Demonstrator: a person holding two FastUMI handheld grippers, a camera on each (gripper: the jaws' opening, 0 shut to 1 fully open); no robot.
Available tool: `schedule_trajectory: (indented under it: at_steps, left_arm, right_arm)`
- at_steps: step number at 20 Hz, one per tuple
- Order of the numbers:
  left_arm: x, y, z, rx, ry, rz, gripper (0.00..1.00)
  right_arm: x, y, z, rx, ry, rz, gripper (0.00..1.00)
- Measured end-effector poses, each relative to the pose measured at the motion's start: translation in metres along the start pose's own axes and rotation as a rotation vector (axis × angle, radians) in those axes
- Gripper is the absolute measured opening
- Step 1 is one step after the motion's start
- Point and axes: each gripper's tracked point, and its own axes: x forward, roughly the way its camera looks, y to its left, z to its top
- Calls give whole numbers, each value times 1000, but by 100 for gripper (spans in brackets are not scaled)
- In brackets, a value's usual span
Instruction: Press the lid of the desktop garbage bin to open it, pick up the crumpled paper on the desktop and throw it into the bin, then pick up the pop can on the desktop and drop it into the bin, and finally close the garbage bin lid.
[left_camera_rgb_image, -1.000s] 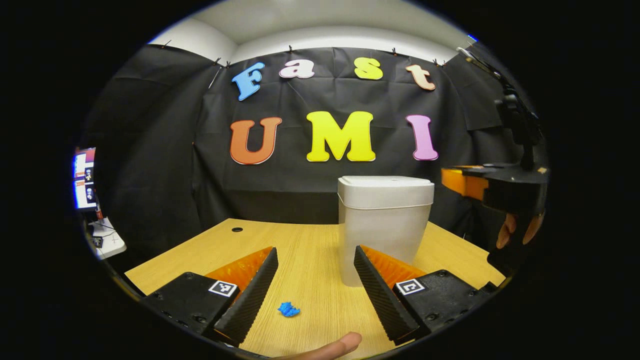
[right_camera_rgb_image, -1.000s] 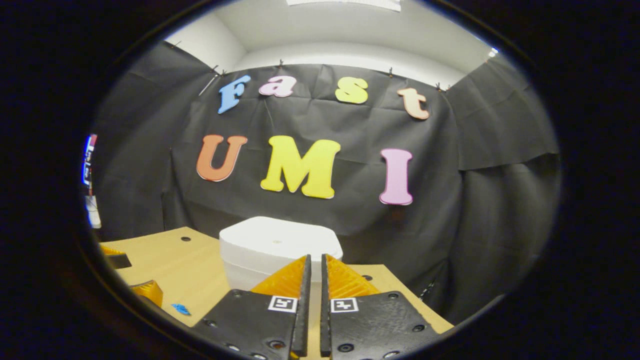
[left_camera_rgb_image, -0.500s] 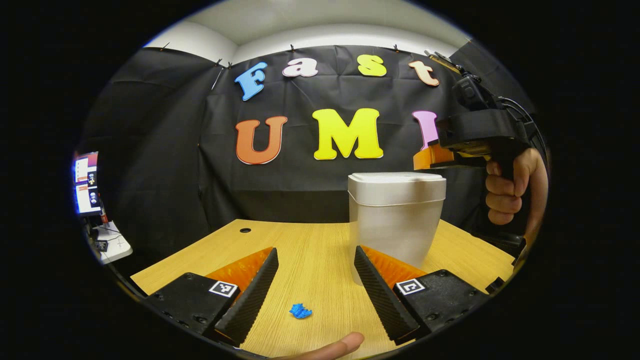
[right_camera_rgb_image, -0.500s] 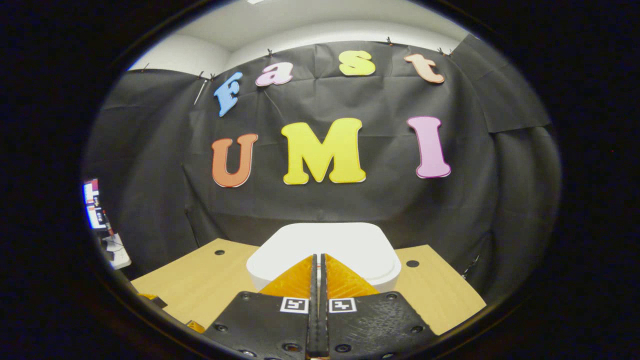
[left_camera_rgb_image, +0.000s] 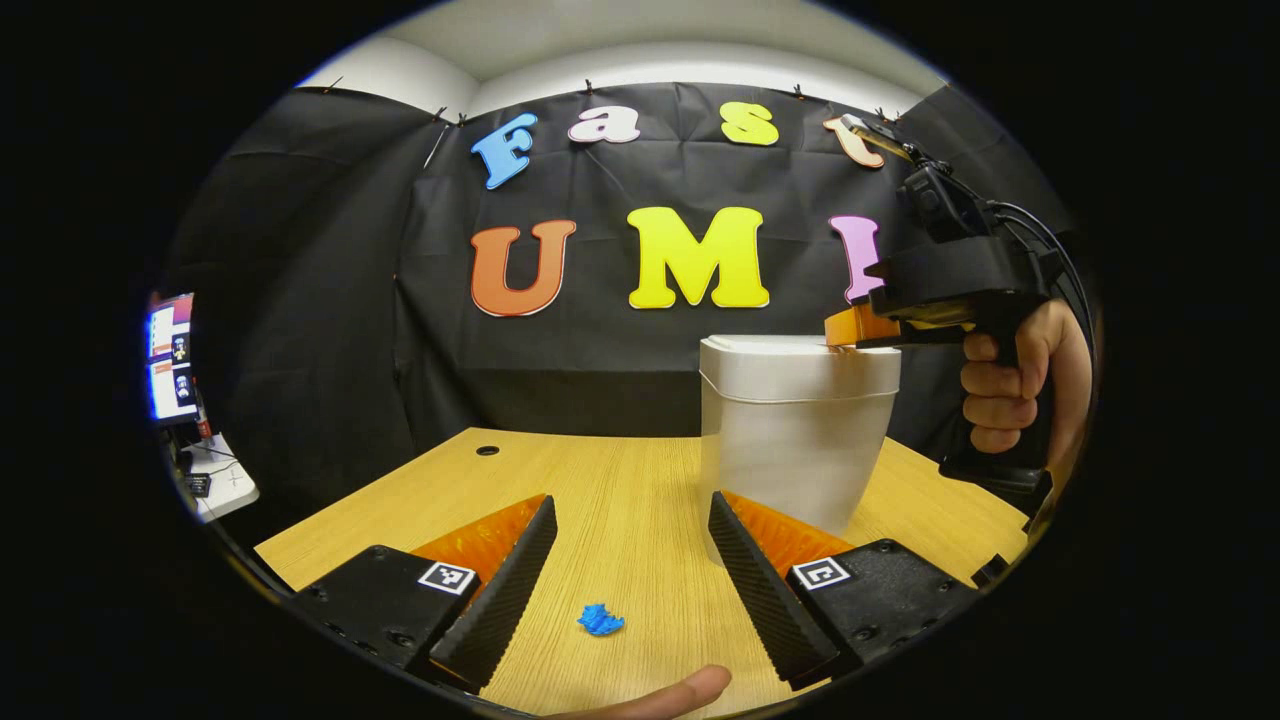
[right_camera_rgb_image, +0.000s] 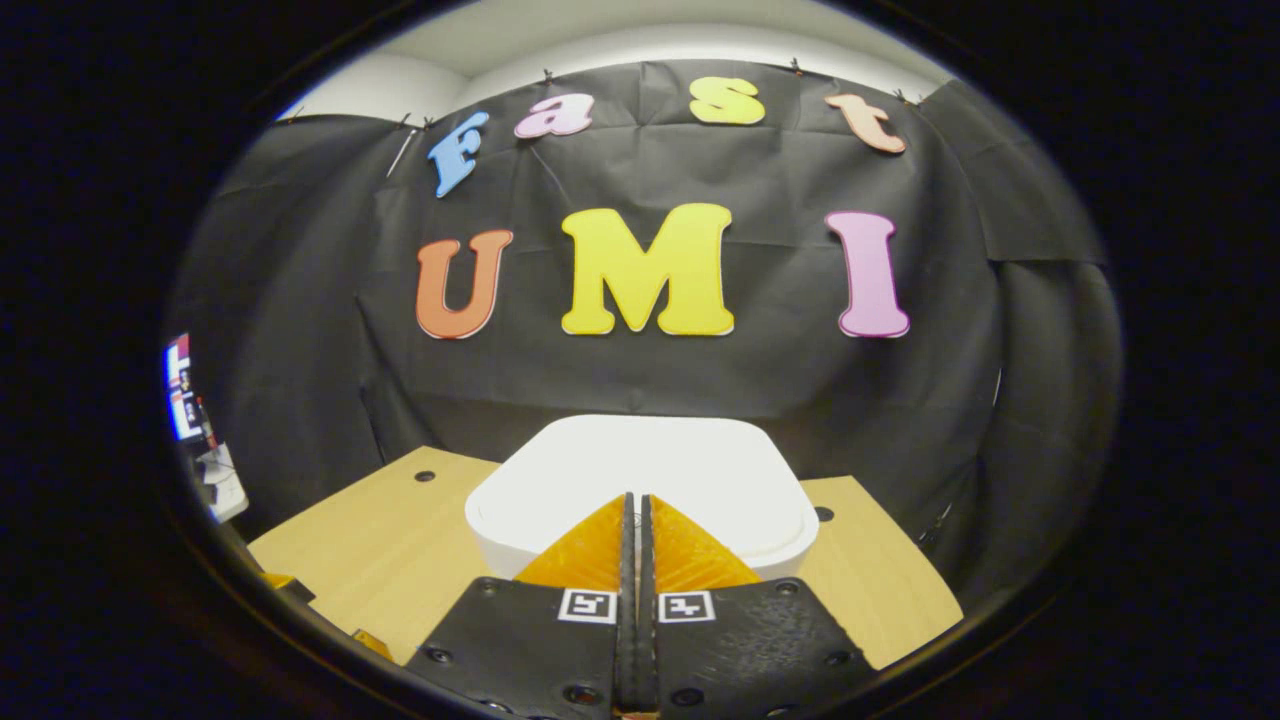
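The right gripper (right_camera_rgb_image: 632, 497) has its jaws together, tips on the lid (right_camera_rgb_image: 640, 470) of the white bin (left_camera_rgb_image: 795, 440); the left gripper (left_camera_rgb_image: 630, 515) has jaws apart above the table (left_camera_rgb_image: 620, 480); blue crumpled paper (left_camera_rgb_image: 600, 620) lies between them.

I work in a recording booth, not a home. Black cloth (left_camera_rgb_image: 300, 300) is clipped up as its wall around a bare wooden desk (left_camera_rgb_image: 620, 500), and a lit monitor (left_camera_rgb_image: 168, 355) glows beside it.

Matt white plastic bin (left_camera_rgb_image: 795, 430), wood-grain desktop (left_camera_rgb_image: 620, 500), crumpled blue paper (left_camera_rgb_image: 601, 620), black cloth wall (right_camera_rgb_image: 640, 370)
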Motion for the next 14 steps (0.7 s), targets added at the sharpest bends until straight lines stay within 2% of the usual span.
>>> schedule_trajectory:
  at_steps: [1, 3, 5, 11, 13, 14]
  left_arm:
    - [1, 0, -1, -1, 1, -4, 99]
    - [3, 4, -2, 4, 5, 1, 99]
    - [6, 6, -4, 2, 8, 3, 99]
    - [11, 11, -6, -16, 19, -11, 99]
    - [14, 10, -11, -24, 25, -42, 99]
    - [17, 13, -16, -14, 41, -44, 99]
  right_arm:
    - [-5, -1, 5, 10, -24, -8, 4]
    - [-18, -6, 16, 10, -86, -23, 1]
    - [-37, 1, 21, 50, -141, 26, 0]
    - [-81, -8, -6, 42, -168, 13, 0]
    - [-96, -4, -17, 62, -172, 44, 21]
    - [-103, -7, -23, 67, -175, 46, 46]
